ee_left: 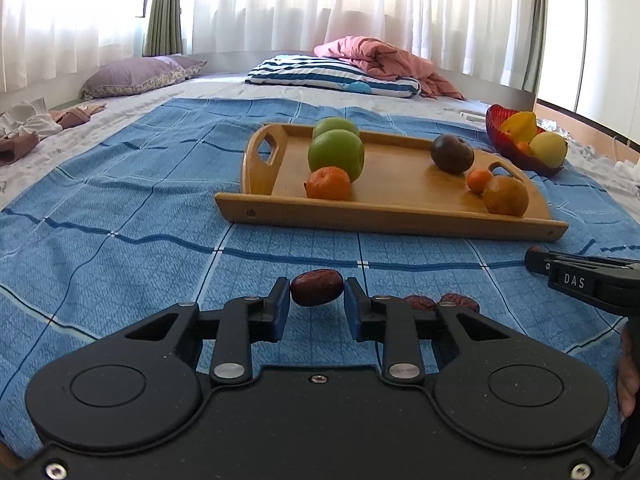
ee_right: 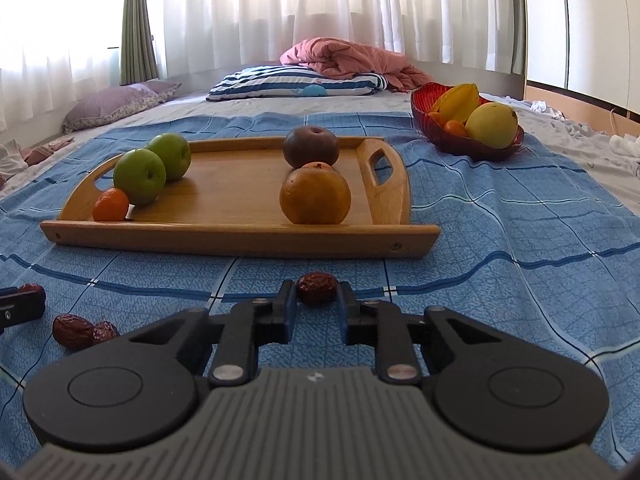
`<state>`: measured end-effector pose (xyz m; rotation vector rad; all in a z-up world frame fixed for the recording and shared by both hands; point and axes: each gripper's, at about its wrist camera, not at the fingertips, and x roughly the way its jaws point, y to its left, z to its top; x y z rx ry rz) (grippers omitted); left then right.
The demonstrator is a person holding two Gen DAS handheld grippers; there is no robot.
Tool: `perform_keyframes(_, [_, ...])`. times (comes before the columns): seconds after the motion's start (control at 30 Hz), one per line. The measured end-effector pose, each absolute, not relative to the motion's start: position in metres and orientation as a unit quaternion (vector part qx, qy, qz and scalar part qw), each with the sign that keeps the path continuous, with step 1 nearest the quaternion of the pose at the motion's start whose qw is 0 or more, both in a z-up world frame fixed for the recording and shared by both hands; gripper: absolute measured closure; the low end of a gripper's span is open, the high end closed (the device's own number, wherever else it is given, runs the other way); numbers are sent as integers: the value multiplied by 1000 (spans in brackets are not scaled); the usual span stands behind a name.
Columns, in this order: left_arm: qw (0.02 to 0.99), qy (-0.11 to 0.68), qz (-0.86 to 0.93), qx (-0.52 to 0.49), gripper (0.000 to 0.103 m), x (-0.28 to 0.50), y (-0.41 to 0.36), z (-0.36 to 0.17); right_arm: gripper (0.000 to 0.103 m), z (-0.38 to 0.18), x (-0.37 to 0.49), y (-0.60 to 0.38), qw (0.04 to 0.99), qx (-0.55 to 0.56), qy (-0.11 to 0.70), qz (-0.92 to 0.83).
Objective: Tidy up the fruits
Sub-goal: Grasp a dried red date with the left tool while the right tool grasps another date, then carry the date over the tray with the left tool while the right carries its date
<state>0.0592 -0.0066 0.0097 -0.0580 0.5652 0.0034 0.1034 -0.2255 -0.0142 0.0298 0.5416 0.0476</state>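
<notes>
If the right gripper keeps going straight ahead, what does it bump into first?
The right gripper is shut on a red date. Straight ahead, it would probably hit the wooden tray's near rim first, though depth is hard to judge.

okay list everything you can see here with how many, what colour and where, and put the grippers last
wooden tray: one, light brown, on the blue cloth
green apples: two, tray's left end
oranges: one large at the tray's right, a small one at its left, another small one at its right
dark fruit: one, brownish purple, behind the large orange
red bowl: one, right of the tray, holding yellow and orange fruit
loose dates: two, dark red, on the cloth
checked cloth: one, blue, over the bed
pillows and pink blanket: far end of the bed
left hand-held gripper: shut on a date
right hand-held gripper: shut on a second date
</notes>
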Motion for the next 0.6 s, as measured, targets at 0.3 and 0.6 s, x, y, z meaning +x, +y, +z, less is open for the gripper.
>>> perform_keyframes(0.3, [965, 263, -16, -18, 76, 60, -8, 22, 79, -5, 94, -225, 970, 19, 243, 14])
perform_keyframes(0.6, [968, 242, -55, -28, 76, 79, -9, 48, 79, 17, 95, -220, 975, 28, 217, 30])
